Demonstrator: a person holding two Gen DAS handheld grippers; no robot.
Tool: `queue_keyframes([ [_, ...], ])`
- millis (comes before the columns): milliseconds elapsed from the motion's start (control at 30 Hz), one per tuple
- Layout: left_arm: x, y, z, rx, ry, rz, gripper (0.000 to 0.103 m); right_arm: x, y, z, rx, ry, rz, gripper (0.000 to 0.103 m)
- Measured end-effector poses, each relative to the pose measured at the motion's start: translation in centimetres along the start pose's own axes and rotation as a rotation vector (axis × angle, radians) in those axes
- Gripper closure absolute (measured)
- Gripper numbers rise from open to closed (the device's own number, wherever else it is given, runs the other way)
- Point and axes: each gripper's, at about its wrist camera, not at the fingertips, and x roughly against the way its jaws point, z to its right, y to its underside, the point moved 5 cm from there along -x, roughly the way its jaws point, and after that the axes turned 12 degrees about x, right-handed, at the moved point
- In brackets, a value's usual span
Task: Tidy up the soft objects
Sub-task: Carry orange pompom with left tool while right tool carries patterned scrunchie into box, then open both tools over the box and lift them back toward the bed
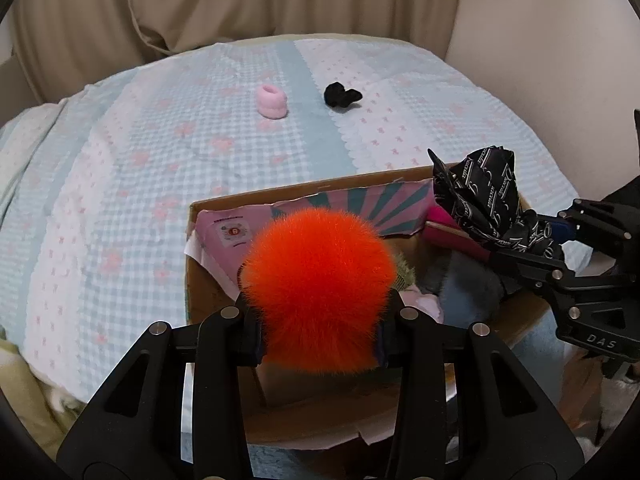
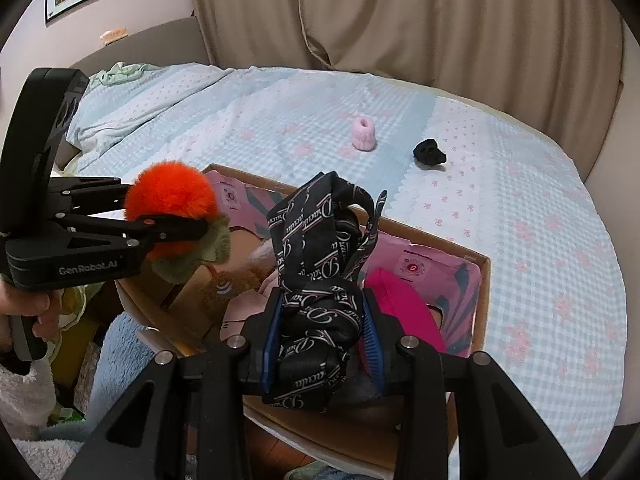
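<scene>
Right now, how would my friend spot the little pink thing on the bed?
Find the bed with the blue checked blanket and look past the cardboard box, toward the curtains. Two small things lie apart there. The pink one is the fluffy pale roll with a hole on top; its neighbour is a black crumpled lump.

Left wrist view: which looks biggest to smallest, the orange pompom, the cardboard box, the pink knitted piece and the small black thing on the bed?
1. cardboard box
2. orange pompom, enlarged by nearness
3. pink knitted piece and small black thing: similar, too close to rank
</scene>
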Motion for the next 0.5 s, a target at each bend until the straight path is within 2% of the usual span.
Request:
queue_keyframes([
  [67, -0.2, -0.1, 0.0, -0.006, -0.013, -0.002, 0.064, -0.3, -0.2, -0.1, 0.005, -0.01, -0.013, 0.07],
  [100, -0.3, -0.1, 0.0, -0.011, -0.016, -0.001, 0.049, -0.5, -0.3, -0.1, 0.002, -0.017, -0.021, 0.069],
  [133, -0.3, -0.2, -0.1, -0.013, -0.026, 0.005, 0.016, -0.7, -0.4, -0.2, -0.001, -0.024, -0.025, 0.061],
  [167, -0.3, -0.4, -0.1, -0.013, -0.031, 0.011, 0.001, -0.9, -0.2, -0.1, -0.004, -0.029, -0.025, 0.047],
  [200, -0.2, -0.6, -0.2, -0.012, -0.041, 0.02, 0.0, -1.1, -0.2, -0.3, -0.003, -0.03, -0.025, 0.036],
  [233, -0.1, -0.7, -0.4, -0.007, -0.06, 0.036, 0.0, -1.2, -0.1, -0.4, 0.006, -0.03, -0.024, 0.005],
  [267, 0.2, -0.8, -0.5, -0.003, -0.064, 0.053, 0.0, -1.3, 0.0, -0.6, 0.02, -0.021, -0.021, 0.0],
  [500, 0.3, -1.1, -0.7, 0.009, -0.055, 0.059, 0.0, -2.0, 0.6, -1.6, 0.076, -0.02, -0.023, 0.0],
])
